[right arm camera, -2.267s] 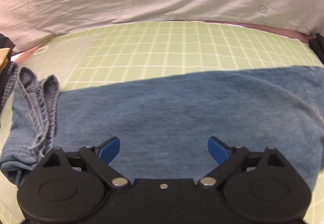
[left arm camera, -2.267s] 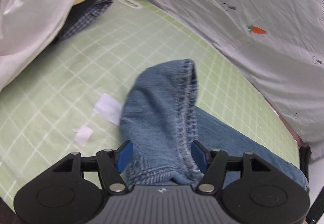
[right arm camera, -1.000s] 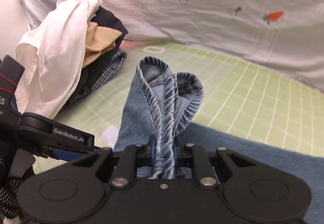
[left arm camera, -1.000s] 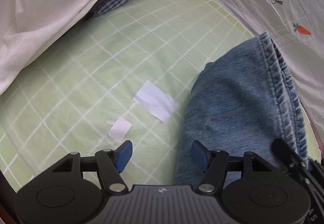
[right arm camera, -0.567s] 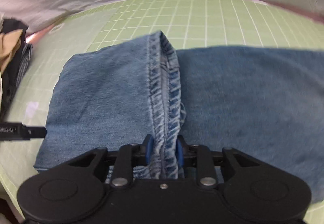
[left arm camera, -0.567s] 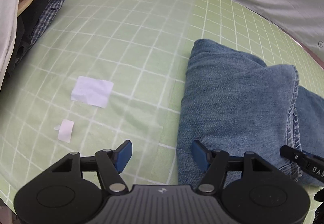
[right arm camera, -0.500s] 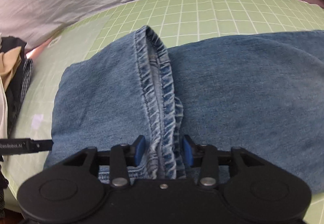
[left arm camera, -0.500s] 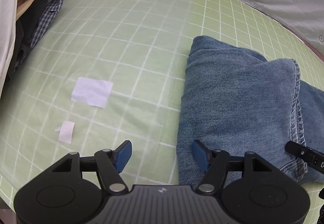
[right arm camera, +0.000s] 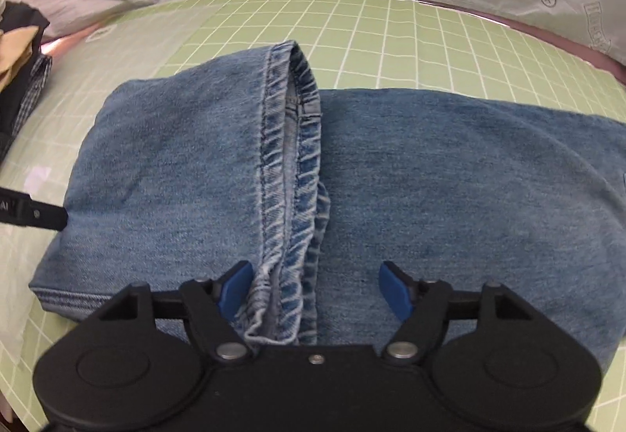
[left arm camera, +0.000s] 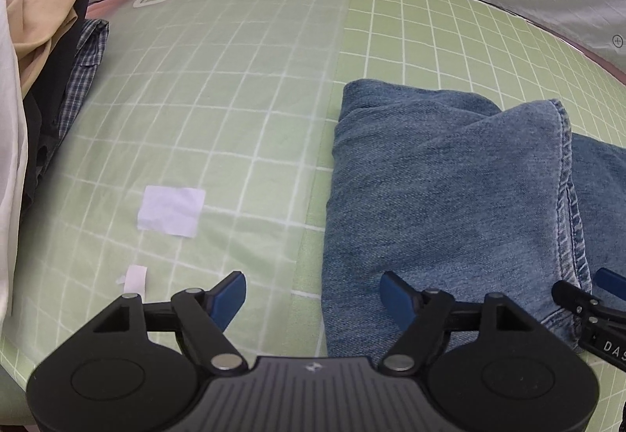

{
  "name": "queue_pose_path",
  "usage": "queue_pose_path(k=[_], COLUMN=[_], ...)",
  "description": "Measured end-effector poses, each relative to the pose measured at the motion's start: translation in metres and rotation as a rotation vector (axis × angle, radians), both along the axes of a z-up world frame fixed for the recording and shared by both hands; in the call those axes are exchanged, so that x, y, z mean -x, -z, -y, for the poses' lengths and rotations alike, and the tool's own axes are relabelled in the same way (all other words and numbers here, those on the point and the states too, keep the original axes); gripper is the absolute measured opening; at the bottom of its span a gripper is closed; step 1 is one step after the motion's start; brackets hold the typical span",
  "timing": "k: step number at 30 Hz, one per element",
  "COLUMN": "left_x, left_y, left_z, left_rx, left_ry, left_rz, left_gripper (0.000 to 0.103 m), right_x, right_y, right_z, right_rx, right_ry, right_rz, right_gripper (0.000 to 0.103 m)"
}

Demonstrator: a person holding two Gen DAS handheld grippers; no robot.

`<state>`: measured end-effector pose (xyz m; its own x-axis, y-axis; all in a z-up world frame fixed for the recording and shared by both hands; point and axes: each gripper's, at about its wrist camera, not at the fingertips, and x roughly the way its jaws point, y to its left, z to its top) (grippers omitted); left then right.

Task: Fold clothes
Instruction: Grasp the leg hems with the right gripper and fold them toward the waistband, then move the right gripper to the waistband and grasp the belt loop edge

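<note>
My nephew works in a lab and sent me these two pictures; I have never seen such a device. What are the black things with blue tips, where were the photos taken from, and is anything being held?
Each black device is a hand-held gripper with two blue-tipped fingers, carried by a person, one in each hand. A wide-angle camera on each looks forward along the fingers, so every picture shows its own gripper at the bottom: the left gripper and the right gripper. Both stand open and hold nothing. Folded jeans lie on a green grid mat; the right gripper straddles their stitched hem. Two white paper scraps lie on the mat, and a pile of other clothes sits at the left edge.
</note>
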<state>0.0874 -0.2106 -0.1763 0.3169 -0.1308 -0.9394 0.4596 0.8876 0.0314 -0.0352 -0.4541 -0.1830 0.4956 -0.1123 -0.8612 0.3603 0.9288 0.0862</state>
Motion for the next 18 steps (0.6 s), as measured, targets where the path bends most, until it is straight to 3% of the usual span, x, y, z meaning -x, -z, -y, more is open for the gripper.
queue_pose_path(k=[3, 15, 18], left_x=[0.004, 0.025, 0.028], left_y=[-0.005, 0.004, 0.014], left_z=[0.011, 0.074, 0.089], left_rx=[0.01, -0.008, -0.056], left_ry=[0.037, 0.198, 0.212], left_rz=[0.003, -0.012, -0.013], left_gripper=[0.079, 0.079, 0.083], right_x=[0.014, 0.113, 0.146], right_y=[-0.009, -0.007, 0.001], right_z=[0.016, 0.112, 0.139], right_rx=[-0.018, -0.11, -0.146], right_ry=[0.07, 0.569, 0.714], right_rz=[0.053, 0.187, 0.228], right_gripper=[0.085, 0.09, 0.09])
